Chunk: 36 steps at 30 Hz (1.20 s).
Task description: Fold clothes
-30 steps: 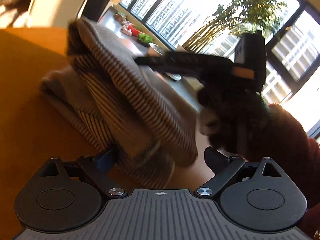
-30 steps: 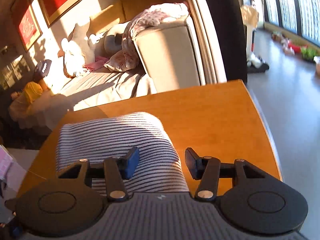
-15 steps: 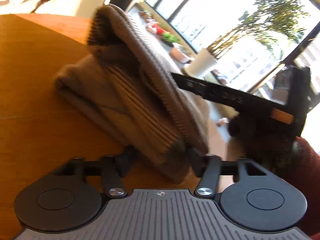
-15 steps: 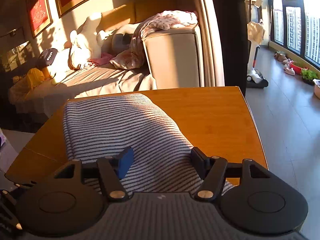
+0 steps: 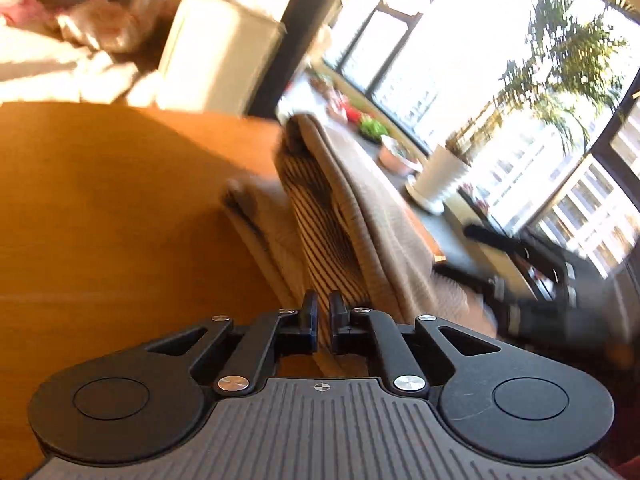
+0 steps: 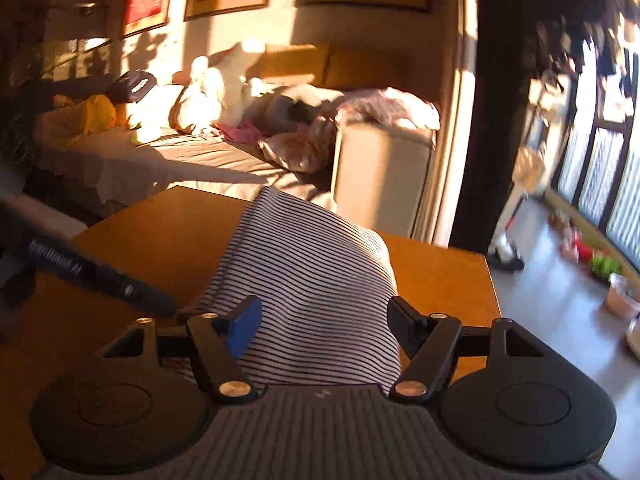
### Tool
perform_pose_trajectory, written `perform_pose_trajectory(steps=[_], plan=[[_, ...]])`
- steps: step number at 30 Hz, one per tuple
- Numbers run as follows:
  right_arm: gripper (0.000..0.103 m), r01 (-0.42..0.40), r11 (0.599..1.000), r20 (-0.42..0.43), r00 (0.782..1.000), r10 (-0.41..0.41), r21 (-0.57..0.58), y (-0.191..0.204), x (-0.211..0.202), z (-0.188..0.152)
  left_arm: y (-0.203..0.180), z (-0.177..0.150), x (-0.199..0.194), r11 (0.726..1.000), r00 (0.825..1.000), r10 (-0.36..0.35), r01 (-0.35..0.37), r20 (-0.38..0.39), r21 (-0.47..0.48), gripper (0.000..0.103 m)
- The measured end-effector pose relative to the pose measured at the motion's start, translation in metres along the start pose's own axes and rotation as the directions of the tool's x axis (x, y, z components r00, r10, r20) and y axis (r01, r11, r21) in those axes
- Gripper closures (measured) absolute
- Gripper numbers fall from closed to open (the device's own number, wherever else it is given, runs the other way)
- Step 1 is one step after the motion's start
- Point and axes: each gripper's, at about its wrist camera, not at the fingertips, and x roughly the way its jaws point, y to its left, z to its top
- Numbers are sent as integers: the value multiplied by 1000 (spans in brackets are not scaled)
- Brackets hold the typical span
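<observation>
A striped knit garment (image 5: 352, 208) lies folded and humped on the orange wooden table (image 5: 100, 200). In the left wrist view my left gripper (image 5: 323, 312) is closing, its jaws nearly together and pinching the garment's near edge. In the right wrist view the same striped garment (image 6: 312, 264) runs between the fingers of my right gripper (image 6: 324, 320). Those jaws are opening, and the blue pad and the black pad stand wide at either side of the cloth. A black finger (image 6: 120, 284) of the left gripper reaches the cloth's left edge. The right gripper's fingers (image 5: 490, 236) show blurred at the garment's far side.
The table's far edge (image 6: 440, 256) drops to a grey floor with small plants and bowls (image 6: 604, 268). Behind the table stands a beige sofa (image 6: 380, 168) heaped with pillows and clothes. Tall windows and a potted palm (image 5: 440, 176) fill the right.
The left jaws went from wide open to pinched on the garment's edge, and the hand pulled back. The right jaws widened around the cloth while that hand shifted sideways and rolled.
</observation>
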Motion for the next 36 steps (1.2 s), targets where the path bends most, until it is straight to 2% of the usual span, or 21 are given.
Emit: perform_pose_trajectory(steps=[3, 5, 8, 10, 13, 16, 19, 21, 24, 25, 27, 28, 30, 33, 36], plan=[[31, -9, 988, 40, 999, 15, -154, 50, 10, -2, 3, 11, -16, 1000, 998, 15, -14, 67, -21, 97], [31, 5, 980, 24, 1000, 0, -199, 69, 28, -4, 11, 17, -23, 998, 996, 33, -29, 84, -50, 97], [30, 39, 970, 8, 999, -39, -238, 86, 51, -9, 22, 16, -27, 996, 997, 37, -31, 61, -86, 98], [31, 70, 977, 19, 998, -67, -203, 79, 51, -8, 27, 16, -26, 995, 999, 21, -17, 43, -101, 98], [36, 117, 988, -7, 993, -119, -100, 51, 45, -2, 27, 18, -17, 992, 1000, -13, 15, 22, -122, 98], [37, 159, 981, -14, 987, -162, -114, 46, 39, -7, 23, 18, 5, 990, 999, -36, 37, 8, -139, 99], [36, 153, 980, 5, 988, -154, -131, 57, 38, -12, 24, 22, 23, 989, 999, -44, 42, -10, -142, 99], [36, 176, 975, 2, 984, -177, -136, 59, 47, -14, 20, 22, 28, 988, 998, -57, 54, -20, -143, 99], [37, 173, 980, -12, 984, -175, -102, 39, 50, -15, 12, 21, 33, 987, 996, -87, 83, -26, -137, 99], [40, 169, 982, -18, 985, -171, -88, 32, 50, -16, 10, 22, 35, 986, 995, -100, 95, -28, -137, 99], [58, 160, 985, -28, 986, -162, -61, 16, 50, -16, 7, 23, 42, 983, 991, -129, 123, -40, -139, 99], [62, 140, 989, -34, 989, -141, -38, 7, 49, -14, 5, 24, 50, 980, 988, -145, 136, -54, -144, 99], [74, 44, 998, -45, 998, -42, 45, -16, 40, 0, 4, 24, 64, 974, 981, -175, 160, -83, -160, 99], [79, -82, 986, -34, 996, 88, 144, -43, 24, 20, 5, 21, 85, 961, 969, -216, 189, -123, -203, 99], [79, -184, 964, -84, 976, 203, 193, -40, 25, 19, 7, 17, 101, 959, 963, -219, 183, -156, -216, 99]])
